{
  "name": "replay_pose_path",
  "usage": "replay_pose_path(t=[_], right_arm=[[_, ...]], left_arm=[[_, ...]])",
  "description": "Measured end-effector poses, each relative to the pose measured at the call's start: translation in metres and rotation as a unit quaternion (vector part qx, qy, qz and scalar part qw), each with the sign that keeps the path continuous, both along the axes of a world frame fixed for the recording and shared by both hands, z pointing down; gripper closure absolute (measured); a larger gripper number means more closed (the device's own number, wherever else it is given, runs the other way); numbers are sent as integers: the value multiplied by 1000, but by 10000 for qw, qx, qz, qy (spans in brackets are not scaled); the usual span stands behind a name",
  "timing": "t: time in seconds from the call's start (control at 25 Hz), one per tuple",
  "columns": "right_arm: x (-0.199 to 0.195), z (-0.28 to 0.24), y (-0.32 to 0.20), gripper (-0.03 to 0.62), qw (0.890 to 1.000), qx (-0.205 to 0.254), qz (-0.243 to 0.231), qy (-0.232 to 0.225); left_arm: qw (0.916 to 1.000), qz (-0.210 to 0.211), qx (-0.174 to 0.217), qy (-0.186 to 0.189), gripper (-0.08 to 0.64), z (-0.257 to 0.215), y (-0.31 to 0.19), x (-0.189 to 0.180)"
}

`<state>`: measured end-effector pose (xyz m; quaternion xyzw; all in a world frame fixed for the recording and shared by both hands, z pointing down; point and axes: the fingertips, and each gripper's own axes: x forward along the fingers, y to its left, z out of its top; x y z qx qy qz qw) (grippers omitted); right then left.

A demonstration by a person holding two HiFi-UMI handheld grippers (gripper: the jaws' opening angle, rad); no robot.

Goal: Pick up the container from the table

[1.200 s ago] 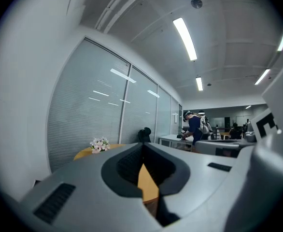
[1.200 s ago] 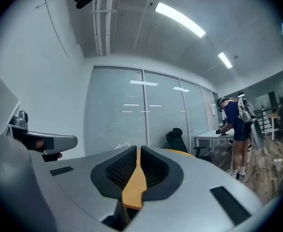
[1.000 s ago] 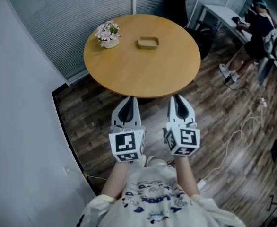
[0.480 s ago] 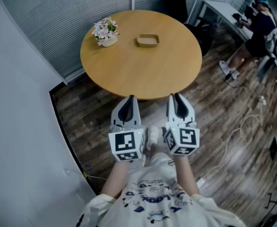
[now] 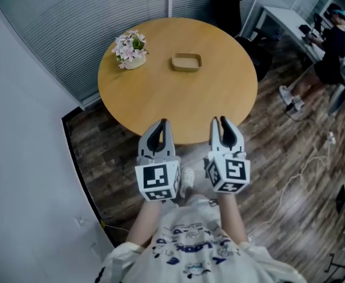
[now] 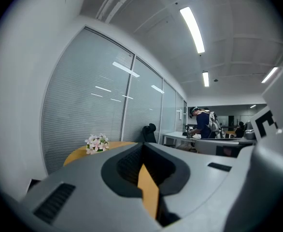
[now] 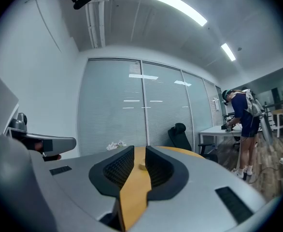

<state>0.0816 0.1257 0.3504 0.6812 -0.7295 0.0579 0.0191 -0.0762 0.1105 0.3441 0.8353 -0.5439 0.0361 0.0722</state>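
The container (image 5: 186, 62) is a shallow tan tray on the far half of the round wooden table (image 5: 178, 99). It is empty as far as I can see. Both grippers hover side by side over the table's near edge, well short of the container. My left gripper (image 5: 162, 124) has its jaws together with nothing held; in the left gripper view (image 6: 142, 146) only a sliver of tabletop shows below the tips. My right gripper (image 5: 222, 122) has its jaws a narrow gap apart, and in the right gripper view (image 7: 140, 151) the container (image 7: 142, 166) shows through the gap.
A small pot of pink flowers (image 5: 129, 48) stands at the table's far left, also seen as flowers (image 6: 97, 143). A black chair (image 5: 228, 5) sits behind the table by the blinds. A person (image 5: 337, 40) works at a desk on the right. Cables (image 5: 302, 164) lie on the wood floor.
The view has closed in on the table: both grippers, earlier over the floor in front of it, now reach over its near edge. Their jaws look unchanged.
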Motion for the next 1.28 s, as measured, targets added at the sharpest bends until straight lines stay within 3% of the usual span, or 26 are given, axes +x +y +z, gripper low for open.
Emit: replay_pose_path(t=[0.4,0.76,1.28], right_arm=[[47,-8,-101,538,9997,-17,-219,-86],[76,0,-157,538,9992,-131,-324,-218],[82,26,-216,538,9978,-475,-286,-355]], left_arm=[[9996,-289,23,-48,557,-10,-90,44],[9988,-467,-103,-65,557,-1,-141,66],[9974,-603,-371,-119,557,19,-195,60]])
